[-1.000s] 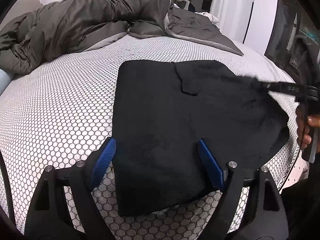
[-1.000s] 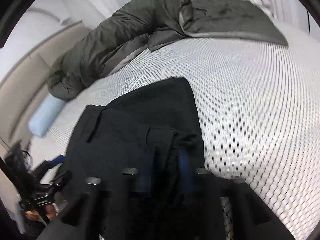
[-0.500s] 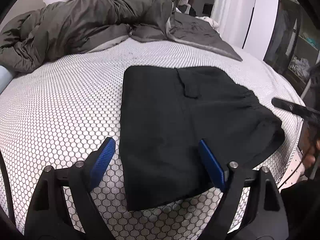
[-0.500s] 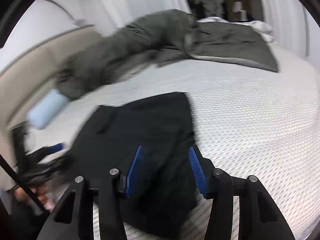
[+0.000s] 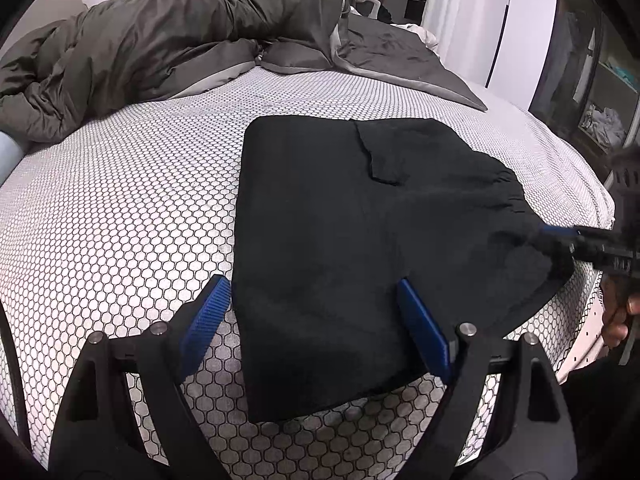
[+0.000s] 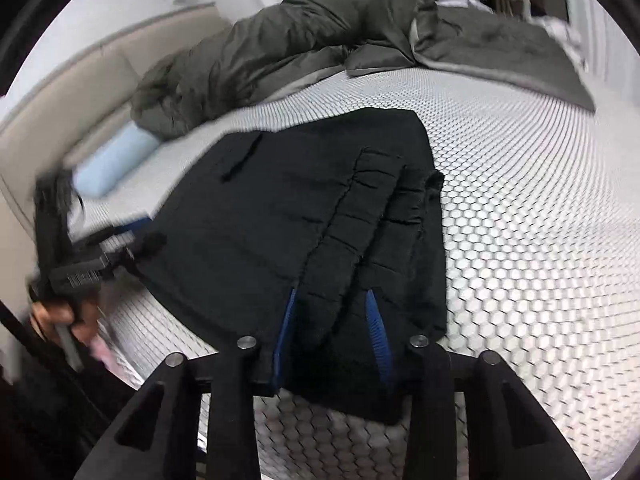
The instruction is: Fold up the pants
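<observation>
Left hand-held gripper (image 5: 312,320) hovers spread wide over the near edge of the folded black pants (image 5: 360,240) on the bed (image 5: 120,220). Right hand-held gripper (image 6: 332,332), its jaws just closing, straddles the gathered waistband, pads apparently not yet pinching it.

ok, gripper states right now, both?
Left gripper: open, nothing held.
Right gripper: jaws just closing, pants waistband between them; firm grip cannot be told.
</observation>
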